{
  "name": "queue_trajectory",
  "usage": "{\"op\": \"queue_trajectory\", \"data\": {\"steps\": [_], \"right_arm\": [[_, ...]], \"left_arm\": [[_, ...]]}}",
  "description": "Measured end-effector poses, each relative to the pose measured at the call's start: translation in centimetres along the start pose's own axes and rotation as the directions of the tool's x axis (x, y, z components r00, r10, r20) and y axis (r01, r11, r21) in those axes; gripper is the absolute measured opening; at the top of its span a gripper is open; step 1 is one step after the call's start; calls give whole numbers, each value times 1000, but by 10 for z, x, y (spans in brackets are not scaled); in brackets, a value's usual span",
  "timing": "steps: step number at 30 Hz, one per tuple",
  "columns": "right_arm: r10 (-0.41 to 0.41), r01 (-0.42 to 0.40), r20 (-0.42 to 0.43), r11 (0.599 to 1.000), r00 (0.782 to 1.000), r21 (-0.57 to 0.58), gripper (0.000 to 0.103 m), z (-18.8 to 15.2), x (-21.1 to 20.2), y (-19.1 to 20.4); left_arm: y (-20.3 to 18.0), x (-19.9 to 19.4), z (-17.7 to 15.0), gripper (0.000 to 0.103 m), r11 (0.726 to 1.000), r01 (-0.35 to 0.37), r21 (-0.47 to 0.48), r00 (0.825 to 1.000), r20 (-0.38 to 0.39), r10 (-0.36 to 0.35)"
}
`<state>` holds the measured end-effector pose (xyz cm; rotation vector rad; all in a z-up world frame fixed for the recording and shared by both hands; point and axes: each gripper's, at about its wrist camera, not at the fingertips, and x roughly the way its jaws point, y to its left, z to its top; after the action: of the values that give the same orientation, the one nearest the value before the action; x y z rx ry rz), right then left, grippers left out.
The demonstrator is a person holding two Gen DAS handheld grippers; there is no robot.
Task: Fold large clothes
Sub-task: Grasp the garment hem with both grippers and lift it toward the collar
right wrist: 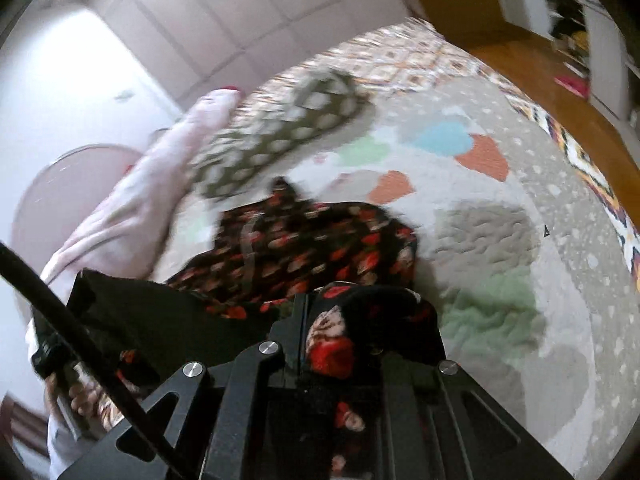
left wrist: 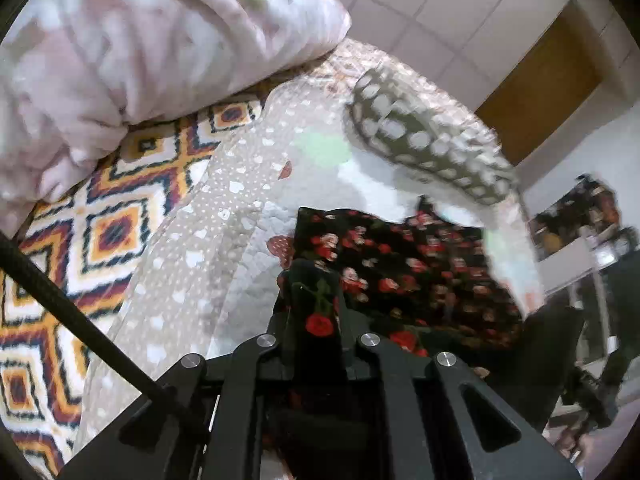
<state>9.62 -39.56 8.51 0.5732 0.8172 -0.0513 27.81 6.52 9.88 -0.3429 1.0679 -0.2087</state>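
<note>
The left gripper (left wrist: pixel 312 300) is closed on a fold of the black floral garment (left wrist: pixel 404 264); the cloth drapes over the fingertips and hides the pads, so the contact line itself cannot be seen. The right gripper (right wrist: pixel 320 320) is likewise clamped on a bunched edge of the same garment (right wrist: pixel 304 240), with fabric covering its right finger. The rest of the garment lies spread on the quilted bedspread (left wrist: pixel 224 240), between the two grippers and beyond them. A grey spotted cushion (left wrist: pixel 424 136) sits past the garment, its outline smeared by motion blur. A pink blanket (left wrist: pixel 132 48) is heaped at the upper left of the left wrist view, cut off by the lens edge. In the right wrist view a hand (right wrist: pixel 86 400) grips a dark handle at lower left, partly hidden behind a black cable (right wrist: pixel 72 320).
</note>
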Motion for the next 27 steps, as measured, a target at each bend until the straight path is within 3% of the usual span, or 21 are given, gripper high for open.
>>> {"op": "queue_trajectory", "data": {"steps": [3,6,9,11,13,16,19,21,23,25,27], "right_arm": [[-58,60,-38,997,998,53,12,11,37,-23],[-56,64,-76,993,996,104,12,14,63,-41],[15,3,-90,982,996,190,15,17,79,-61],[90,-66,-86,966,992,250,20,18,80,-71],[167,-138,-70,943,983,304,33,21,79,-78],[301,-276,-3,877,953,393,53,26,71,-88],[373,-374,99,799,923,470,71,34,63,-97],[400,-422,161,748,902,512,75,40,61,-102],[385,-431,202,727,900,534,79,44,59,-106],[364,-421,216,726,906,544,79,48,59,-107],[339,-391,197,766,920,510,79,52,56,-99]], "left_arm": [[1,32,4,10,999,-38,25,999,-30,39],[12,48,7,12,1000,4,-12,999,-52,-5],[22,53,11,15,994,76,-77,995,-65,-81],[30,51,13,23,980,147,-136,986,-60,-157],[36,48,16,28,959,214,-188,973,-44,-226],[37,42,21,35,934,271,-231,959,-18,-283],[38,31,28,52,914,308,-265,951,49,-307],[40,18,33,54,914,291,-282,956,122,-266],[42,11,38,54,920,269,-284,961,136,-239],[39,4,42,54,950,183,-253,980,129,-154],[32,-5,41,54,973,120,-197,987,132,-95]]}}
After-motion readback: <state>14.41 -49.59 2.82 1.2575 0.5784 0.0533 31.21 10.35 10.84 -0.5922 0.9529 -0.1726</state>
